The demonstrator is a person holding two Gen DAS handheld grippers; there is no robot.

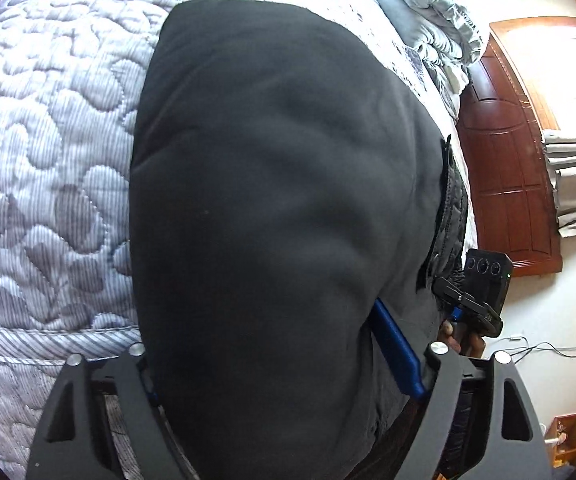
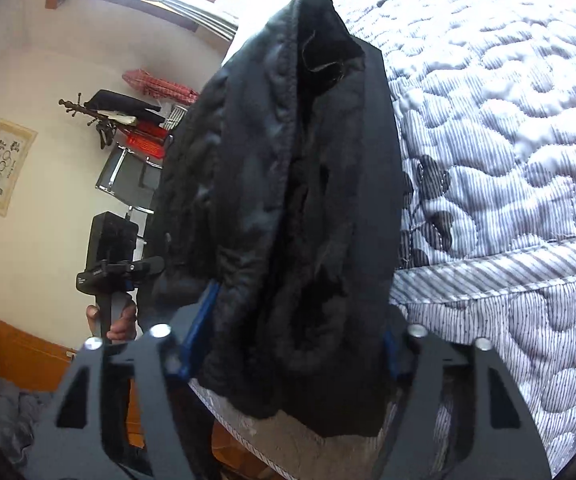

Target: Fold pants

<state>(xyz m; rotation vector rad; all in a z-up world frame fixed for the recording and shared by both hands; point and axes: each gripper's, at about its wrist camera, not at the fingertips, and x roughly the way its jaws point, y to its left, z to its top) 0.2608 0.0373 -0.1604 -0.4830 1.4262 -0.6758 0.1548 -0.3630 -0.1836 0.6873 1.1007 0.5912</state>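
The pants [image 1: 272, 184] are thick dark grey-black, with a fleecy inner lining showing at the open waistband in the right wrist view [image 2: 288, 208]. They lie stretched over the quilted bed and fill the middle of both views. My left gripper [image 1: 284, 360] is shut on the pants; one blue finger [image 1: 396, 344] shows beside the cloth. My right gripper [image 2: 288, 344] is shut on the waistband end, cloth bunched between its blue fingers [image 2: 200, 328]. Each gripper shows in the other's view, the right one [image 1: 476, 300] and the left one [image 2: 116, 268], close together.
A white and grey quilted bedspread [image 1: 48, 140] covers the bed [image 2: 508, 160]. Folded grey bedding [image 1: 420, 8] lies at the far end. A wooden headboard [image 1: 504, 152] and curtains stand beside it. A coat rack [image 2: 120, 120], chair and wooden furniture [image 2: 28, 356] are off the bed.
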